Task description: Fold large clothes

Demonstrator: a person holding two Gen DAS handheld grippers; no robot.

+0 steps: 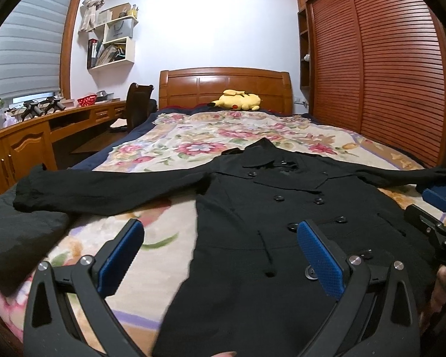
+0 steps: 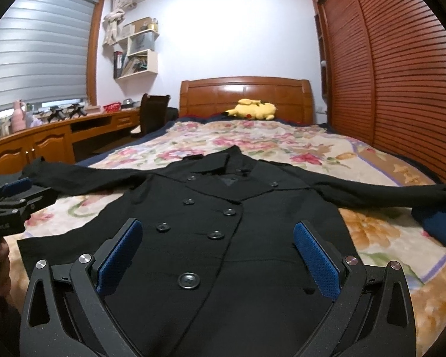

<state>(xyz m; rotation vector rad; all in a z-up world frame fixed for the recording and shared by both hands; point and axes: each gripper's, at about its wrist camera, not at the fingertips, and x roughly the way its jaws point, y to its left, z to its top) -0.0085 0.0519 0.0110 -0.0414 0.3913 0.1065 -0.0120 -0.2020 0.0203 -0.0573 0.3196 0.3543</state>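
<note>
Because the black coat [image 2: 211, 238] is big, soft and floppy, pinch a sleeve end [image 1: 25, 195]; your left gripper [image 1: 220, 255] and right gripper [image 2: 217, 255] have jaws wide open, holding nothing.

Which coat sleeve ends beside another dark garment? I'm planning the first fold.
The sleeve stretched toward the desk side: its cuff lies next to a dark padded garment at the bed's edge. The opposite sleeve runs toward the wardrobe.

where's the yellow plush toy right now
In both views the yellow plush toy lies at the far end of the bed, against the wooden headboard, beyond the black coat.
</note>
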